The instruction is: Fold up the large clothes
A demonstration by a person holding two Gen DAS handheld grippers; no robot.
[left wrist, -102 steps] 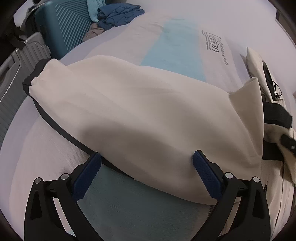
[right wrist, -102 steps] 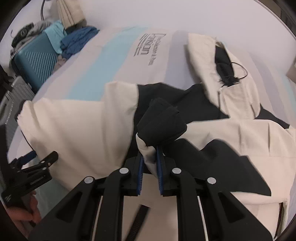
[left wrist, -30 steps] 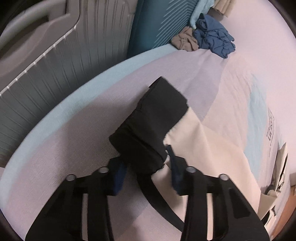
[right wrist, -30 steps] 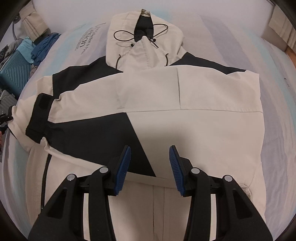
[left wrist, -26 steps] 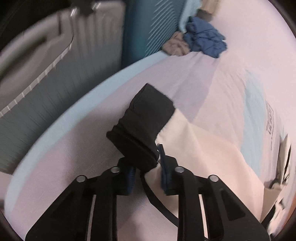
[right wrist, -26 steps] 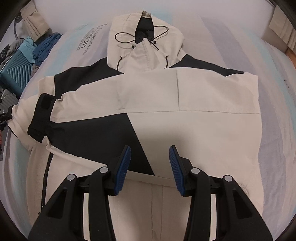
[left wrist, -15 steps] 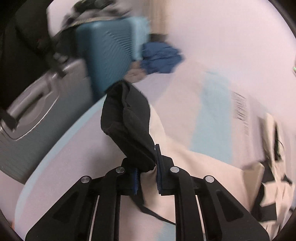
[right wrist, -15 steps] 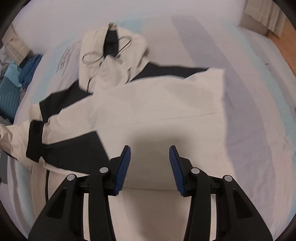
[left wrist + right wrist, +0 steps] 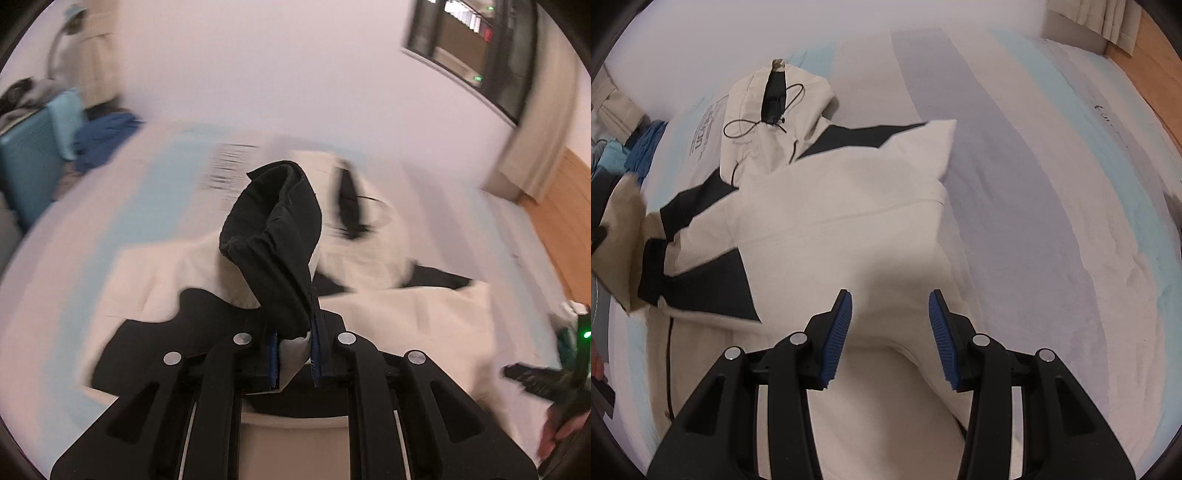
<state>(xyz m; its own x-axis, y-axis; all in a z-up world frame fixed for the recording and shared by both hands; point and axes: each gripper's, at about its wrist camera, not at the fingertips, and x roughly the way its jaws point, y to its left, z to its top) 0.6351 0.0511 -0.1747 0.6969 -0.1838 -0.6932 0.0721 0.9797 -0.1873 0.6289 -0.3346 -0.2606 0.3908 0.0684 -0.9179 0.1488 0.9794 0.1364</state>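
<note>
A large cream and black hooded jacket (image 9: 849,206) lies spread on the bed, hood (image 9: 783,99) at the far end with a black drawstring. My left gripper (image 9: 293,354) is shut on the jacket's black sleeve cuff (image 9: 273,236) and holds it raised over the jacket body (image 9: 406,314). The lifted cream sleeve shows at the left edge of the right wrist view (image 9: 620,221). My right gripper (image 9: 890,332) is open and empty above the jacket's right side, near its right edge. The right sleeve lies folded across the body.
The bed sheet (image 9: 1052,221) is white with light blue stripes and printed lettering (image 9: 701,133). A teal suitcase (image 9: 26,166) and a heap of blue clothes (image 9: 99,136) stand at the far left. A wood floor (image 9: 561,221) and curtain (image 9: 532,122) lie to the right.
My left gripper closed on the black cuff and lifted it, swinging the sleeve from the bed's left edge toward the jacket body. My right gripper moved toward the jacket's right side, staying open.
</note>
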